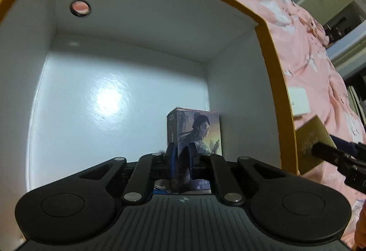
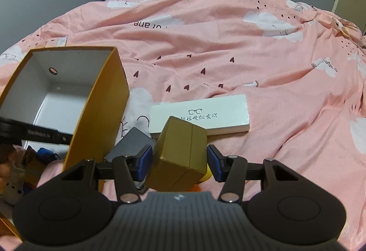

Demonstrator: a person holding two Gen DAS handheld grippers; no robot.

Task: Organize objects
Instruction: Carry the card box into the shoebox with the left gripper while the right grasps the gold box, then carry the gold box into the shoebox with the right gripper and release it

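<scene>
At the left of the right wrist view, the orange box (image 2: 100,100) stands open on the pink bed (image 2: 251,56), its white interior mostly bare. Inside it, the left gripper (image 1: 180,157) has its fingers clamped on a picture card box (image 1: 196,132) near the right inner wall. Further right, the right gripper (image 2: 179,163) holds its fingers wide around a gold box (image 2: 180,155); contact is unclear. Beyond lies a white glasses case (image 2: 201,113).

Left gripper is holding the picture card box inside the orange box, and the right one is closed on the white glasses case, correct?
Not quite. The right gripper is around the gold box, as the right wrist view shows; the white glasses case lies on the bedspread beyond it. The rest stands.
</scene>
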